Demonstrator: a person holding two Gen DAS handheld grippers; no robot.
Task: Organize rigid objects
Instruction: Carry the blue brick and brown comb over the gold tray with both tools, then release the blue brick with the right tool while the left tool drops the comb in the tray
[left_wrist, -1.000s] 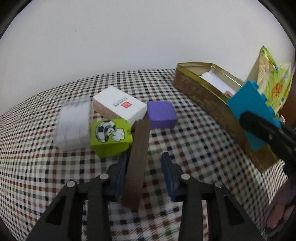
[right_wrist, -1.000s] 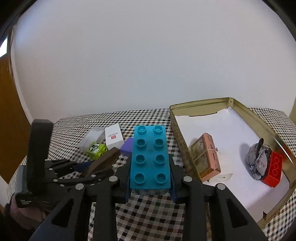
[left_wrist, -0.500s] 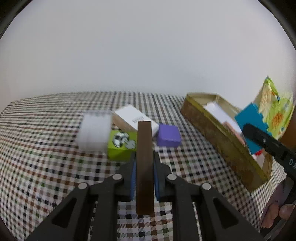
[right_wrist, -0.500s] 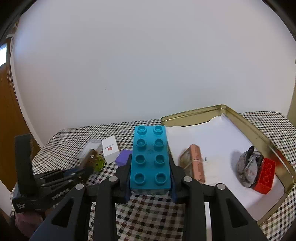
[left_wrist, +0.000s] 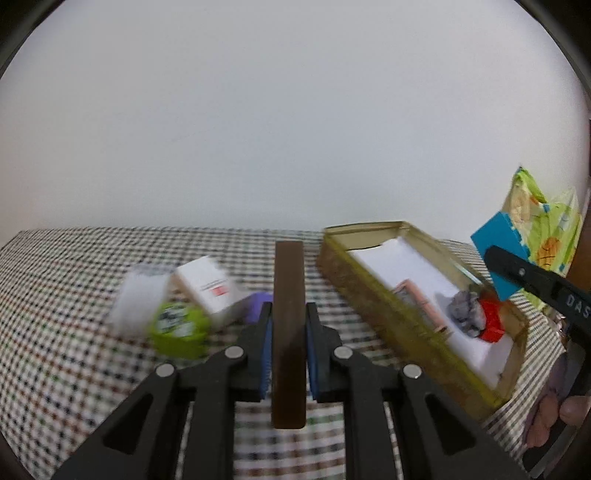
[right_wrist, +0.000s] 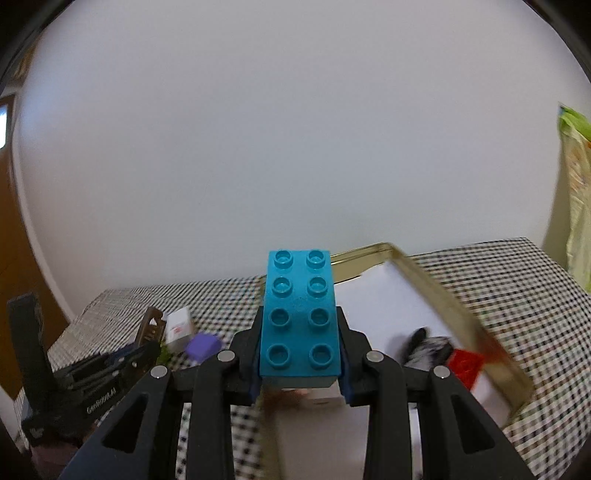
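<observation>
1. Left wrist view: left tongs (left_wrist: 289, 328) clamp a brown bar (left_wrist: 288, 325), lifted over the bench (left_wrist: 55, 332).
2. Right tongs (right_wrist: 300, 360) clamp a blue brick (right_wrist: 300, 314) near the tin (left_wrist: 406, 325) at right.
3. Already in the tin: pink case (left_wrist: 421, 302), grey lump (left_wrist: 466, 314), red brick (left_wrist: 492, 323).
4. Left to sort, it seems: white box (left_wrist: 212, 291), purple cube (left_wrist: 258, 310), green piece (left_wrist: 179, 328), clear box (left_wrist: 138, 306).
5. Checked cloth; plain white wall behind.

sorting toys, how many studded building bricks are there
2: a blue brick clamped in the right gripper, and a red brick inside the gold tin. Others may be hidden.
</observation>
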